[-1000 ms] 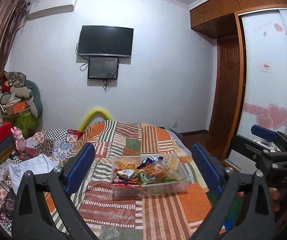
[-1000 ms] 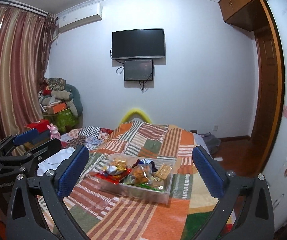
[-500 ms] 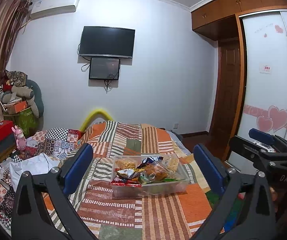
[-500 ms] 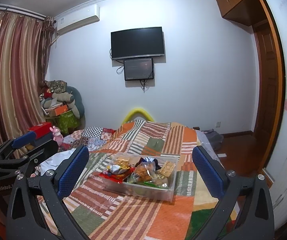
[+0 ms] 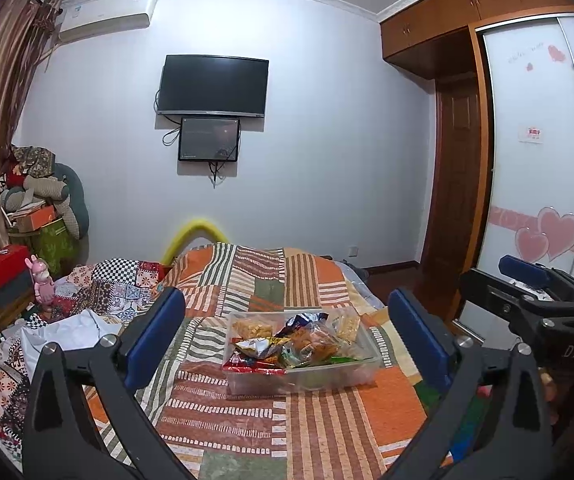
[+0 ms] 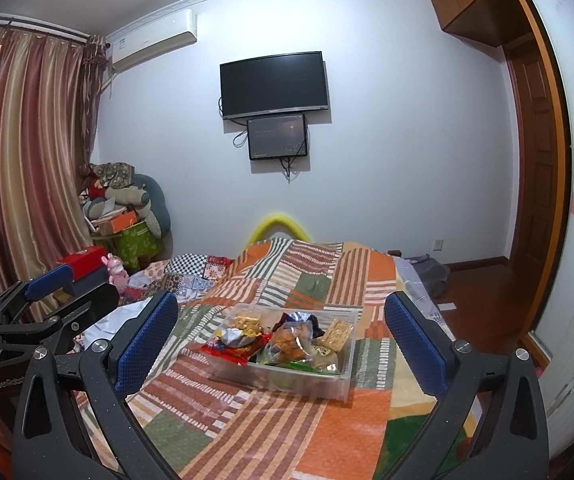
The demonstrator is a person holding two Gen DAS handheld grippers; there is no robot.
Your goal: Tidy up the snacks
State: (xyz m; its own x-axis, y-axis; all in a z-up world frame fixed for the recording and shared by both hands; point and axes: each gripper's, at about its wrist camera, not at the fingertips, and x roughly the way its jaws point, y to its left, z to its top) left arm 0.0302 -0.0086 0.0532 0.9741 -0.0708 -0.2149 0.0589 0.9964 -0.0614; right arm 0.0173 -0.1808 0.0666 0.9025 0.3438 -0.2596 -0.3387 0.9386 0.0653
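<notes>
Holding both tools, left tool (image 5: 285, 340) and right tool (image 6: 281, 336), wide open and empty; ahead, the snacks (image 6: 283, 336) already sit heaped in the clear box (image 6: 307, 384).

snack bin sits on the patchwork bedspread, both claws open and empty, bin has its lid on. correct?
Not quite: the clear bin has no lid; its top is open and the snack packets stick up above the rim, as the right wrist view shows. The rest holds: it sits on the patchwork bedspread, and the left claw and right claw are both open and empty.
</notes>
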